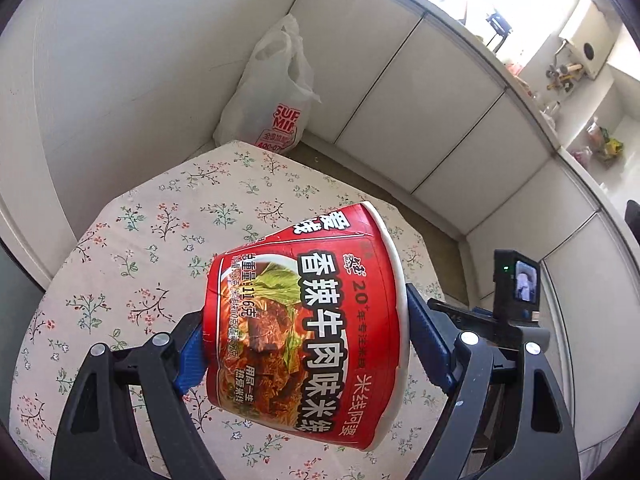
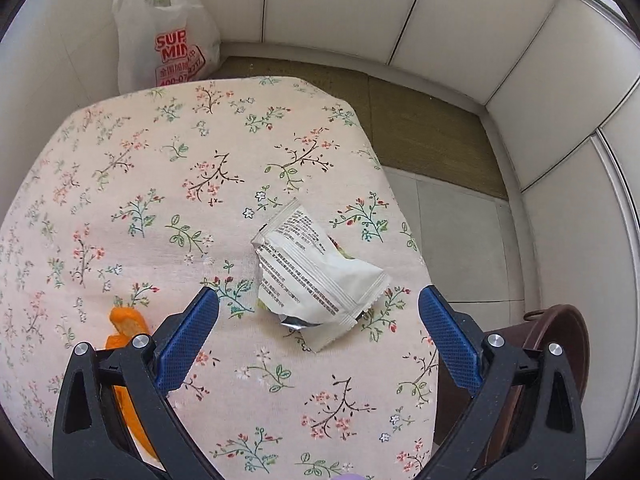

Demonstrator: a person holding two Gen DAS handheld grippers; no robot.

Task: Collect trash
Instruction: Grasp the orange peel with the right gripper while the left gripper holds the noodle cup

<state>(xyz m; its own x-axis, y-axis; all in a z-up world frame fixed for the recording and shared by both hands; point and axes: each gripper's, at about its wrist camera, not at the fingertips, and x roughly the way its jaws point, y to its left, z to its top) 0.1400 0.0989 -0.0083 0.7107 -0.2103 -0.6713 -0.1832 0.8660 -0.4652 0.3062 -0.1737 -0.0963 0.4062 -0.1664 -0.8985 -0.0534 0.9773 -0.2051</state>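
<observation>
Left wrist view: the left gripper [image 1: 308, 344] clamps a red noodle cup [image 1: 308, 308] sideways. Only the right wrist view shows the open right gripper [image 2: 318, 312] over a torn white wrapper [image 2: 316, 276] near the table's [image 2: 120, 184] right edge.

white cabinet fronts [image 1: 420, 120] line a sunlit counter [image 1: 532, 92] behind a floral tablecloth [image 2: 120, 200].

Both wrist cams angled down at floral tablecloth [image 1: 132, 240] [image 2: 160, 184], right one steeper and closer; shared: cloth, white plastic bag [image 1: 276, 92] [image 2: 160, 28], cabinet fronts [image 1: 400, 80] [image 2: 460, 20]
</observation>
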